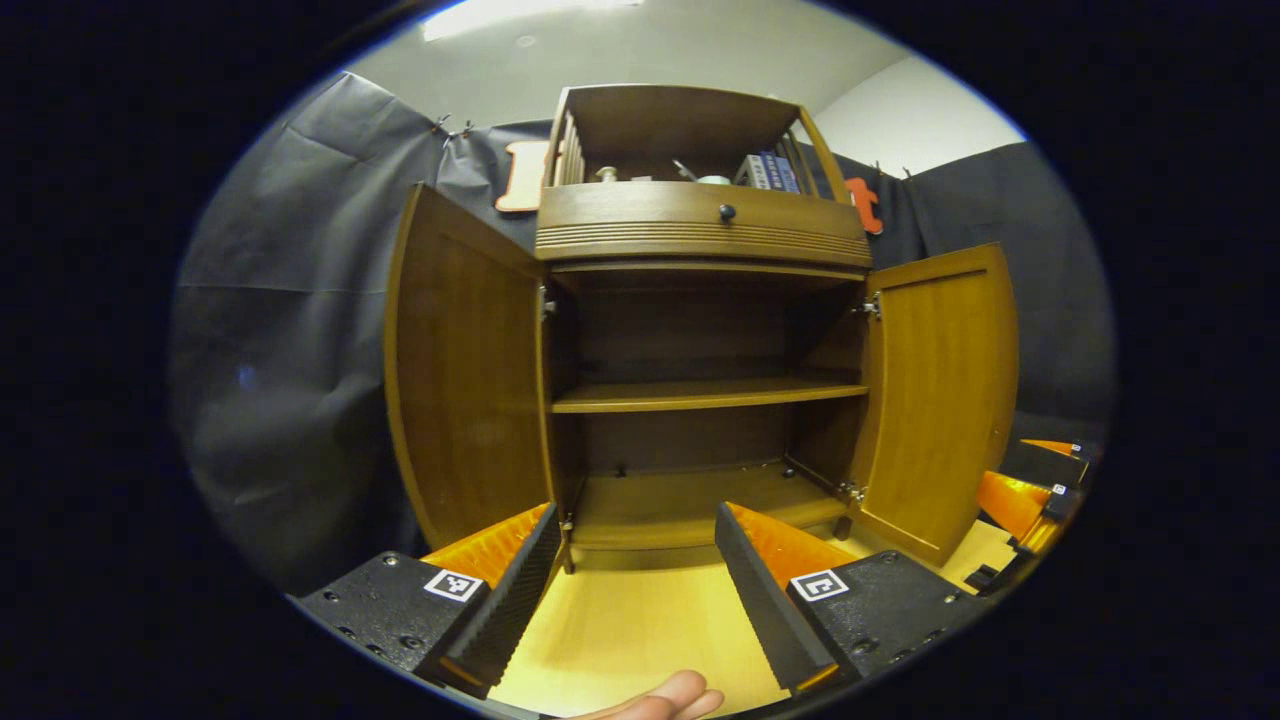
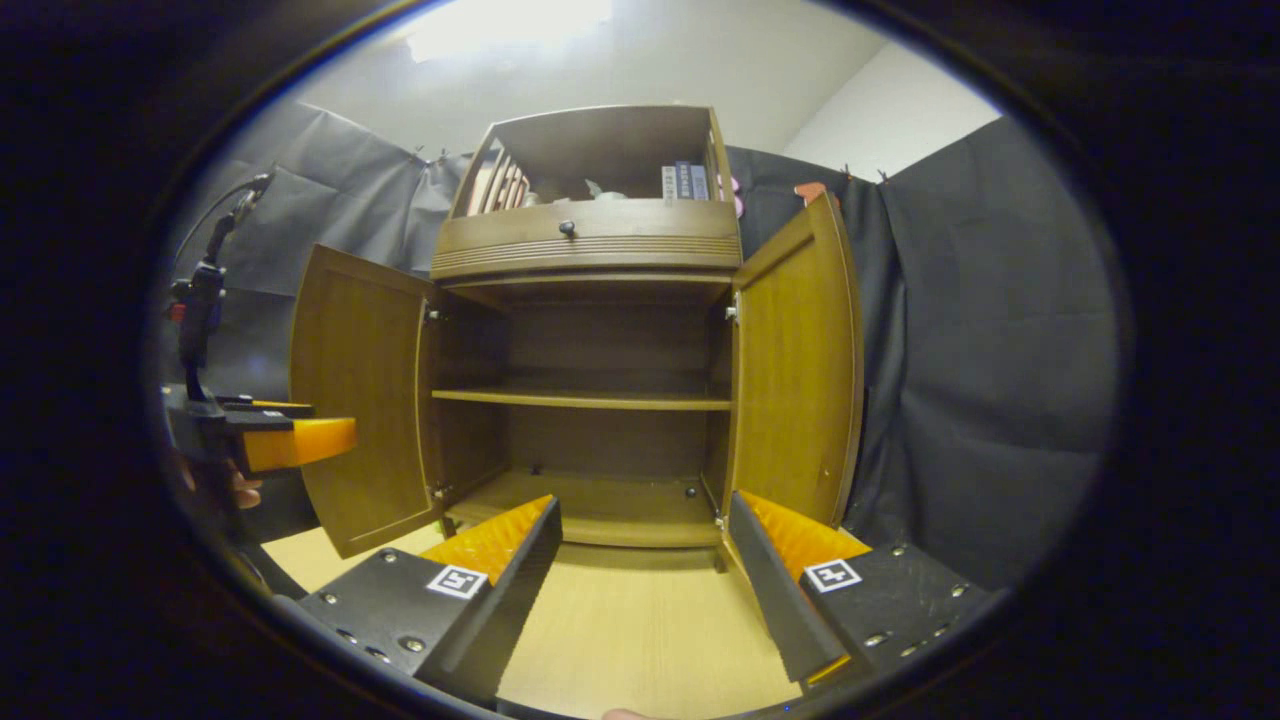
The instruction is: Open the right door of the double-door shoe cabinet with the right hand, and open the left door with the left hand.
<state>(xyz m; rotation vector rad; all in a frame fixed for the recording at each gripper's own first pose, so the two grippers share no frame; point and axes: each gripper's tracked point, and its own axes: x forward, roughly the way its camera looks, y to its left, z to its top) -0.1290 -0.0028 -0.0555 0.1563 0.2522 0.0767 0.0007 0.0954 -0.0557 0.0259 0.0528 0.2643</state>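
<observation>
The brown wooden shoe cabinet (image 1: 700,240) stands ahead with both doors swung wide. Its left door (image 1: 465,365) and right door (image 1: 940,395) hang out to the sides, baring one shelf (image 1: 705,395) with nothing on it. My left gripper (image 1: 635,545) is open in front of the cabinet's base, touching nothing. In the right gripper view the same cabinet (image 2: 590,245) shows its left door (image 2: 360,400) and right door (image 2: 800,370) open. My right gripper (image 2: 645,535) is open too, nothing between its fingers. The left gripper (image 2: 290,440) appears at that view's left edge.
A drawer with a dark knob (image 1: 727,212) sits above the doors, and an open top compartment holds books (image 1: 770,172) and small items. The floor (image 1: 630,630) is light wood. Black cloth walls the booth behind and beside the cabinet. A fingertip (image 1: 670,695) pokes in at the bottom.
</observation>
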